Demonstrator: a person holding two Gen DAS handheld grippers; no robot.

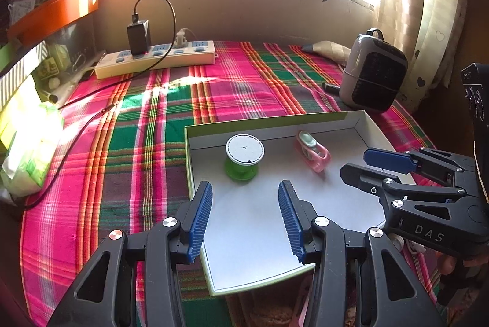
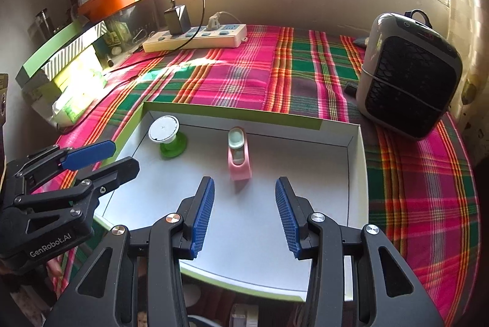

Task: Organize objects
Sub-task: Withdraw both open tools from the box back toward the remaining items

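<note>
Both tongs, left (image 1: 244, 217) and right (image 2: 244, 214), hang wide and empty above the tray (image 2: 354, 140); keep the spool (image 2: 167, 137) upright.

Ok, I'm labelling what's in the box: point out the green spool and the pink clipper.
green spool (image 1: 244, 150), left wrist view, on its white top disc.
pink clipper (image 2: 239, 157), right wrist view, on its pink body.

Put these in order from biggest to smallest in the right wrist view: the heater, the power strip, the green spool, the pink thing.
1. heater
2. power strip, though it lies farther back, so it may really be longer
3. green spool and pink thing: they look about alike, so I won't rank them.
</note>
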